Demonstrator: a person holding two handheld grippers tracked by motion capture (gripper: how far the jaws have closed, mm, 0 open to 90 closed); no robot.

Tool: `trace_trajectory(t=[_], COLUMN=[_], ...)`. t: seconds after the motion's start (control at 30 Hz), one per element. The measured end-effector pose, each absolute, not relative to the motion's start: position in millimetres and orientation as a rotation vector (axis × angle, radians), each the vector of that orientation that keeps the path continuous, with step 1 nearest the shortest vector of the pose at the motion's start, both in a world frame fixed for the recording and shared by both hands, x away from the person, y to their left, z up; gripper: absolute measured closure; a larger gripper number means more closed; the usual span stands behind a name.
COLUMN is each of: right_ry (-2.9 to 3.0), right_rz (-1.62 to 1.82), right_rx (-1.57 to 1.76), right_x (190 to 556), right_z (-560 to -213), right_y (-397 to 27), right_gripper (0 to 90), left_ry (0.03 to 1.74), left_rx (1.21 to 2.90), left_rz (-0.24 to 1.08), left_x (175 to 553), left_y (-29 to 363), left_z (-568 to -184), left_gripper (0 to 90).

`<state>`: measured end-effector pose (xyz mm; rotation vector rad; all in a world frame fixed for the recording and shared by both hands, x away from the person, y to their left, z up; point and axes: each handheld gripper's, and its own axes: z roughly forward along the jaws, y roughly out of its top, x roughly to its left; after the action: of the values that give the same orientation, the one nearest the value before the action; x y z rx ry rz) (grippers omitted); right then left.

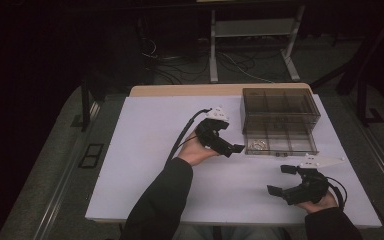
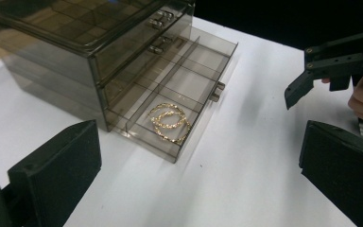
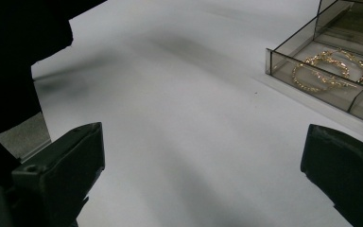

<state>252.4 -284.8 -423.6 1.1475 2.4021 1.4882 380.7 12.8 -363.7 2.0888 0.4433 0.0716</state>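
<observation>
A smoky clear drawer box (image 1: 279, 107) stands at the back right of the white table (image 1: 150, 165). Its bottom drawer (image 1: 300, 149) is pulled out, and a pair of gold hoop earrings (image 1: 257, 145) (image 2: 170, 122) (image 3: 328, 71) lies in its left front compartment. My left gripper (image 1: 231, 136) (image 2: 201, 179) hovers just left of the drawer, open and empty, with its jaws pointing at the earrings. Near the table's front right, my right gripper (image 1: 280, 179) (image 3: 203, 184) is open with nothing between its jaws. It points left across bare table.
The drawer's small knob (image 2: 216, 90) sticks out toward the front. A dark sleeve (image 1: 162, 200) crosses the table's front middle. Beyond the far wooden edge (image 1: 190, 90) are a white stand (image 1: 252, 30) and floor cables (image 1: 180, 62).
</observation>
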Motion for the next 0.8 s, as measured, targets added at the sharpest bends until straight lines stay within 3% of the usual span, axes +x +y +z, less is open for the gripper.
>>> trace_trajectory(t=[0.8], right_ry=[2.404], right_rz=[1.475], right_rx=[1.152], right_x=[252], right_z=[-424], right_y=[-284], right_gripper=[0.0], left_ry=[0.518], left_rx=[2.021], left_rz=[0.121], left_x=[348], left_y=[76], left_z=[-370], left_gripper=[0.0])
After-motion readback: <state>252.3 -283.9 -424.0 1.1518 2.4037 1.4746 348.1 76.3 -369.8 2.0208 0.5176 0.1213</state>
